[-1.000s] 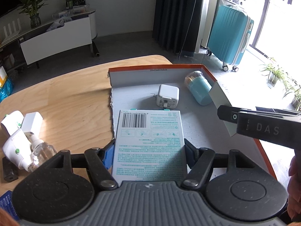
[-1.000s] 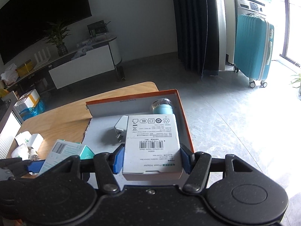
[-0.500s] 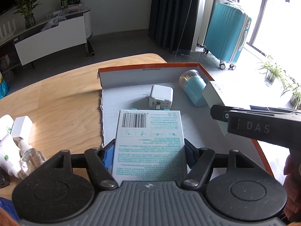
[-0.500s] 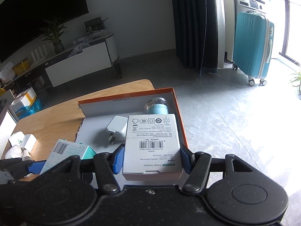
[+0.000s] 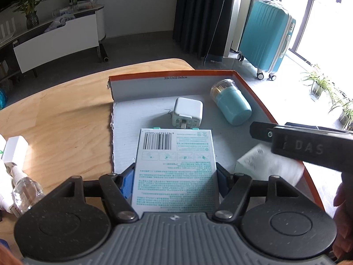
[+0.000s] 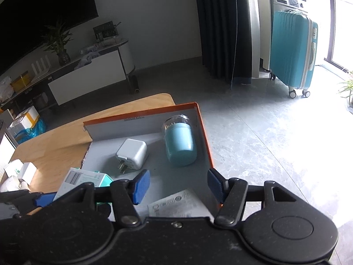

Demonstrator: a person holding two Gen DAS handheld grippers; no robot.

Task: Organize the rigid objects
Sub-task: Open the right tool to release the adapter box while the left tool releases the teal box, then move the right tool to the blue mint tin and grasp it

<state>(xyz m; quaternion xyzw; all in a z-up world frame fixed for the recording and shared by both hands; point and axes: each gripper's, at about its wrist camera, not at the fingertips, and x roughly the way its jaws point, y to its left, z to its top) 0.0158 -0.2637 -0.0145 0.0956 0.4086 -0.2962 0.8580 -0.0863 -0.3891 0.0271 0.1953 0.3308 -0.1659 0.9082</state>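
An orange-rimmed cardboard box (image 5: pixel 172 74) with a grey floor lies on the wooden table. In it are a white plug adapter (image 5: pixel 187 116) and a teal jar (image 5: pixel 231 103) on its side. My left gripper (image 5: pixel 175 176) is shut on a white box with teal print (image 5: pixel 175 167), held over the box's near part. My right gripper (image 6: pixel 178 183) is open and empty. A white power adapter box (image 6: pixel 178 204) lies blurred just below it in the box's near right corner; it also shows in the left wrist view (image 5: pixel 264 165). The teal-print box (image 6: pixel 86 180) shows at left.
At the table's left edge are a clear spray bottle (image 5: pixel 24 190) and white items (image 5: pixel 15 148). A teal suitcase (image 5: pixel 264 42) stands on the floor beyond the table. The box's right wall (image 6: pixel 206 139) sits at the table's edge.
My right gripper has opened and let go of the white power adapter box, which dropped into the box. My left gripper has moved forward over the box with its box still held.
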